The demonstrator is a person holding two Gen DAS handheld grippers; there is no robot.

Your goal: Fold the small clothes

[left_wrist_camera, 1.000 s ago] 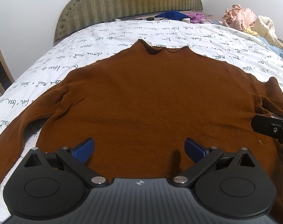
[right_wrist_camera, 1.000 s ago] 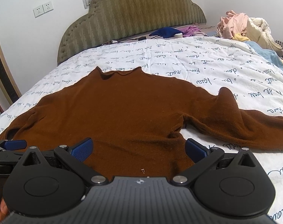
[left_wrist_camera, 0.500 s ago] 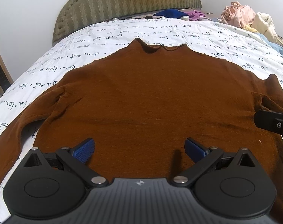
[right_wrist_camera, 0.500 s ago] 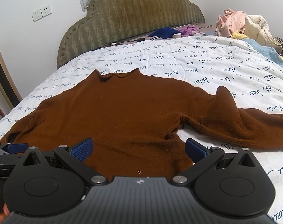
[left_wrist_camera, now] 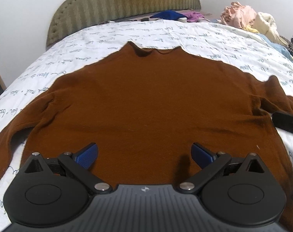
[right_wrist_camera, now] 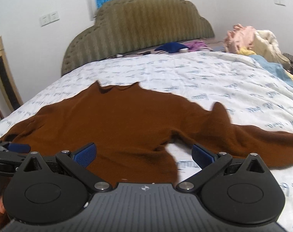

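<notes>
A brown long-sleeved sweater [left_wrist_camera: 146, 104] lies spread flat on the bed, collar away from me, sleeves out to both sides. My left gripper [left_wrist_camera: 144, 154] is open and empty above the sweater's lower body. My right gripper [right_wrist_camera: 144, 154] is open and empty over the sweater's [right_wrist_camera: 115, 119] lower right edge, near the armpit where the right sleeve [right_wrist_camera: 252, 141] runs off to the right. The right gripper's finger shows at the right edge of the left wrist view [left_wrist_camera: 287, 121]. The left gripper shows at the left of the right wrist view [right_wrist_camera: 13, 148].
The bed has a white sheet with blue script [left_wrist_camera: 214, 42] and an olive padded headboard [left_wrist_camera: 123, 5]. A pile of clothes [left_wrist_camera: 250, 19] sits at the far right. Blue and purple garments [left_wrist_camera: 175, 15] lie by the headboard. A wooden frame [right_wrist_camera: 3, 73] stands at the left.
Both grippers have pulled back and risen a little, so the sweater sits lower and smaller in view. The right wrist view has tilted up and is blurred. Both stay open.
</notes>
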